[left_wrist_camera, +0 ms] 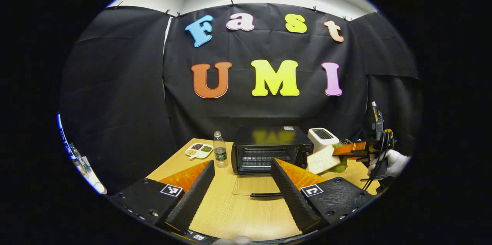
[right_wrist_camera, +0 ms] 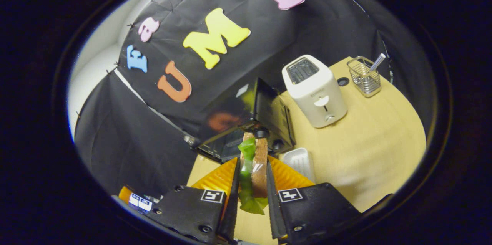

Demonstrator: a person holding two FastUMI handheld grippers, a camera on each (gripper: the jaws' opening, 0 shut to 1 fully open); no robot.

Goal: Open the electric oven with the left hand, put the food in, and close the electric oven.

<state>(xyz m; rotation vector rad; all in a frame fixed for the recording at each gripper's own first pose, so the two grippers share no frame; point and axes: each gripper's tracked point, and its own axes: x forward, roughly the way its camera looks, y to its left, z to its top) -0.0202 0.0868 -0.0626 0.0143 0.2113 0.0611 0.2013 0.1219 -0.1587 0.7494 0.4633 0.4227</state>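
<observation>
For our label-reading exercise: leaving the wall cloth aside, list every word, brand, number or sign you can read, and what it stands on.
Bottle label: too small to read.
Sticker on oven top: blurred, unreadable.
Mark on toaster front: too small to read.
Square marker on left tongs: a pattern, no words.

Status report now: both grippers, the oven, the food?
Left gripper open, empty. Right gripper shut on sandwich, beside oven. Oven door down, open. Path clear.
</observation>
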